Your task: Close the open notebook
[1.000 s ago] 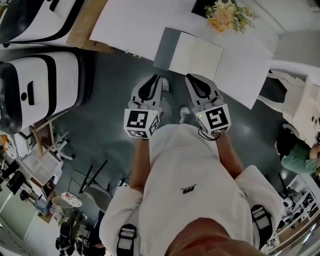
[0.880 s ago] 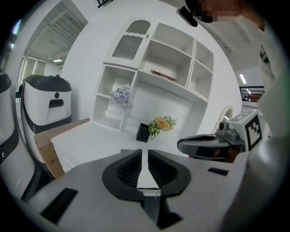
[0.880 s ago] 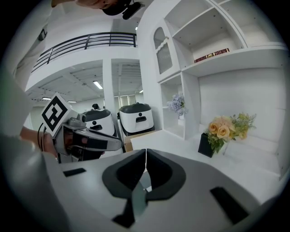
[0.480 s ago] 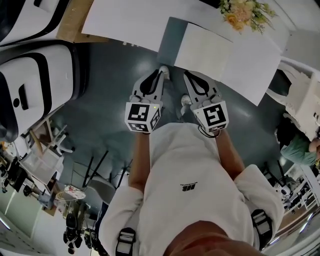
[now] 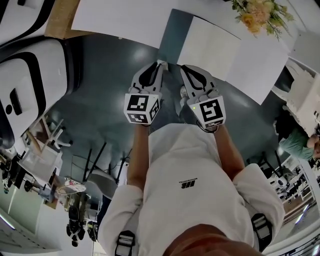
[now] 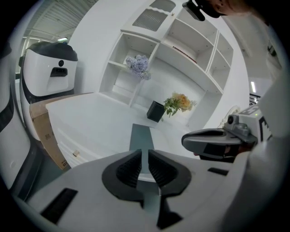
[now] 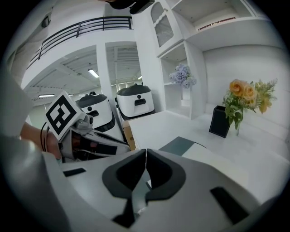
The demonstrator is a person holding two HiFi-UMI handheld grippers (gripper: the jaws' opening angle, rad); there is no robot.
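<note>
The open notebook lies on the white table (image 5: 125, 20). Its grey cover (image 5: 172, 30) is spread to the left and a white page (image 5: 210, 45) to the right. My left gripper (image 5: 158, 63) and right gripper (image 5: 183, 68) hang side by side above the floor, just short of the table's near edge, pointing at the notebook. Both are shut and hold nothing. In the left gripper view the grey cover (image 6: 140, 135) shows straight beyond my left gripper (image 6: 145, 156). In the right gripper view the cover (image 7: 179, 145) and page (image 7: 217, 156) lie past my right gripper (image 7: 146, 156).
A black vase (image 7: 220, 121) of flowers (image 5: 260, 15) stands behind the notebook. White rounded machines (image 5: 25, 90) and a cardboard box (image 5: 60, 20) stand to the left. White shelves (image 6: 181, 50) rise behind the table. A person in green (image 5: 295, 145) is at the right.
The head view has shifted, so the table and notebook now sit higher in the frame. Both grippers have stayed close together, shut, near the table's edge.
</note>
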